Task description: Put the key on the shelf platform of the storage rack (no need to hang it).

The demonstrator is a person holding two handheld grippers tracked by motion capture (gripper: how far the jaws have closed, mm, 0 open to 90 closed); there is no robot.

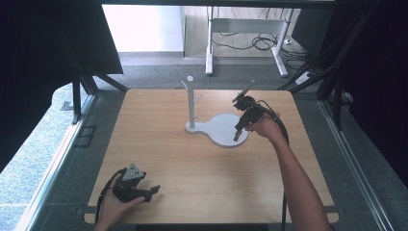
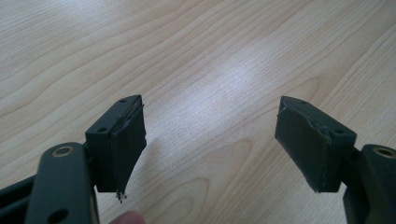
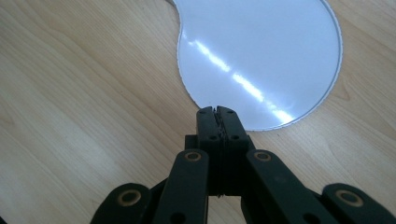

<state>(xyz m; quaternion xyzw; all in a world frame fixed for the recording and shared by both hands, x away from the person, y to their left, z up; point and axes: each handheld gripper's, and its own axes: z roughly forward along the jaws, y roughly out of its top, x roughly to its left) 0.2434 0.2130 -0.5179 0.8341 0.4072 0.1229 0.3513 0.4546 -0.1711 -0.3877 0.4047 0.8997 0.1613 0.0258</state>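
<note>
Trouble could come from the right gripper [image 1: 239,131], jaws clenched on nothing, nudging the white stand [image 1: 219,127] at centre frame off its spot, while the left gripper [image 1: 150,191] rests released, lower left.

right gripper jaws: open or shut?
Shut. In the right gripper view the right gripper has both black pads pressed together with nothing between them, poised over the white flat stand base.

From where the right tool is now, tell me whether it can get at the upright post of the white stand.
Probably yes. The right tool, shut and empty, hangs over the round end of the white stand; the upright post rises at the stand's other end, with nothing between them. The pegs on the post might crowd a high approach.
</note>
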